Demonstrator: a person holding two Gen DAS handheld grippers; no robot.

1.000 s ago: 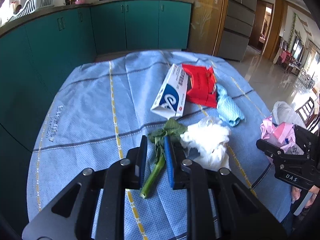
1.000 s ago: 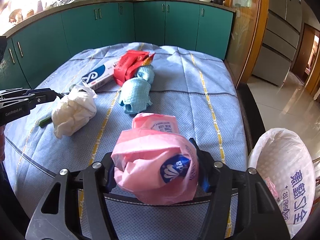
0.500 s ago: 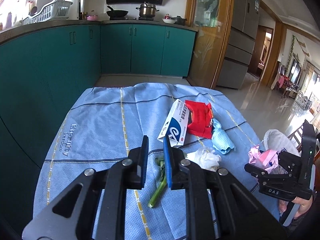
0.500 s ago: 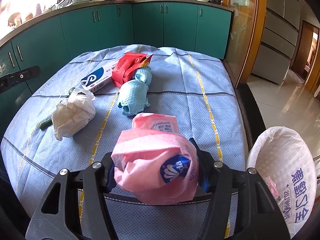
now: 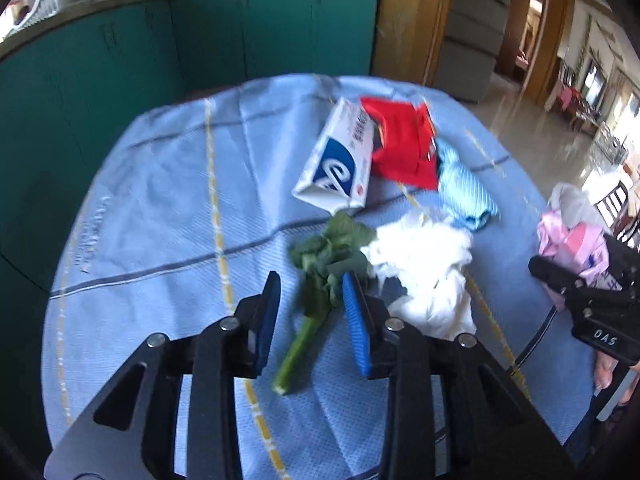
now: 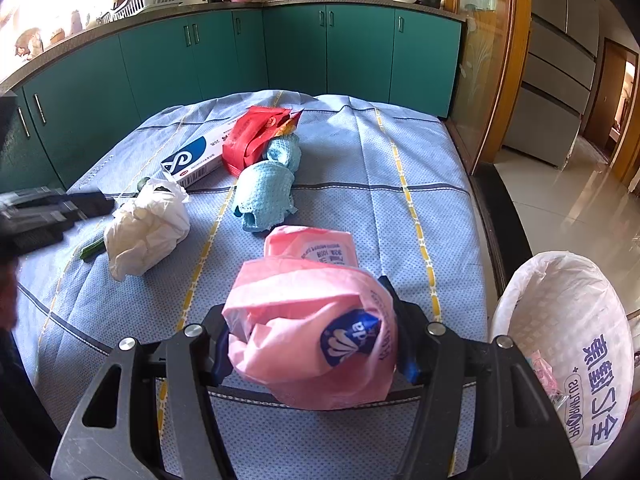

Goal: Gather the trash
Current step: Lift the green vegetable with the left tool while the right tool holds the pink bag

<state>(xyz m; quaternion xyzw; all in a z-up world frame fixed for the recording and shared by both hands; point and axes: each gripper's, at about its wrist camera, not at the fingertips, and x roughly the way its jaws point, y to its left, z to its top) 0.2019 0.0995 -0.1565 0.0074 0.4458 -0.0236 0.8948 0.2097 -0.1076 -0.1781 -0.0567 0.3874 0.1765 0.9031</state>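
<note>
Left tongs (image 5: 310,312): just parted, straddling green leafy stalk (image 5: 316,300) on blue-clothed bench (image 5: 160,208), pads clear. White crumpled bag (image 5: 424,276) beside. Right tongs (image 6: 312,340): pinching pink wrapper (image 6: 308,328). Lined bin (image 6: 568,340) at bench's right.

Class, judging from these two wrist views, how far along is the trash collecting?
Done: little; the lined bin holds only some scraps. In hand: the right gripper clamps a pink packet; the left gripper, just opening, straddles the green stalk. Left: white wad, box, red wrapper, blue cloth.
</note>
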